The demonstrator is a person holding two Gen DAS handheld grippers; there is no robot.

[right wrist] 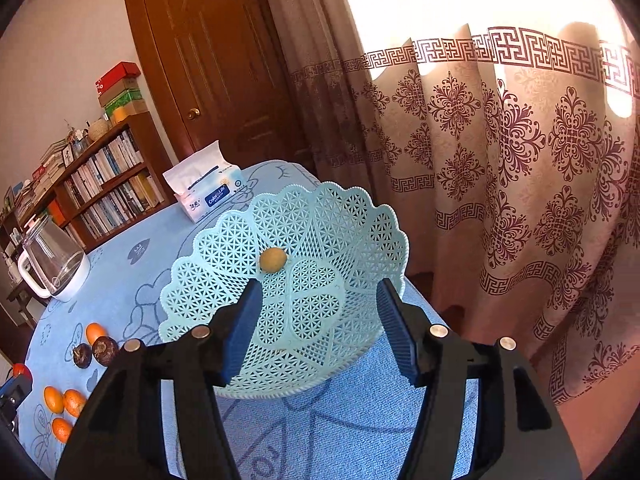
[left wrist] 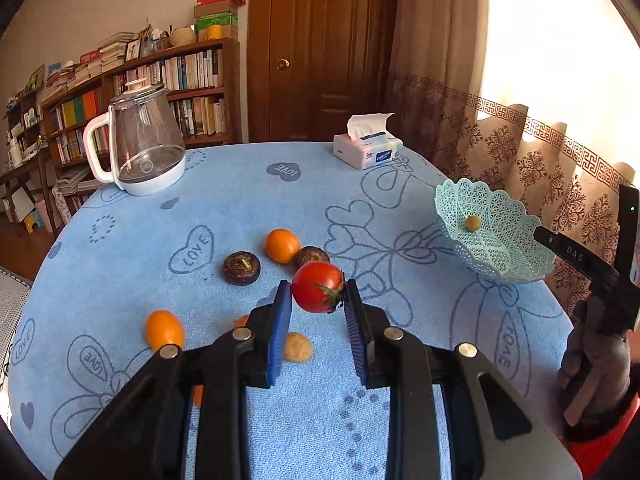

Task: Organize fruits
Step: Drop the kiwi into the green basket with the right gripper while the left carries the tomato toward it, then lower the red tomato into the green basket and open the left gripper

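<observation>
Left gripper [left wrist: 318, 290] pinches red tomato [left wrist: 318, 286] above the blue tablecloth [left wrist: 240, 200]; right gripper [right wrist: 316, 312] spread, nothing between.
Cloth hearts read "LOVE"; tissue pack [right wrist: 208, 192] reads "Color Life"; right gripper body marked "DAS". Teal basket [right wrist: 360, 216] holds one small yellowish fruit [right wrist: 273, 259].

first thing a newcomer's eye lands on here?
The red tomato clamped in the left gripper, raised above the blue tablecloth. Next, the pale green lattice basket near the curtain-side table edge, holding one small yellowish fruit, with the right gripper open over it.
</observation>
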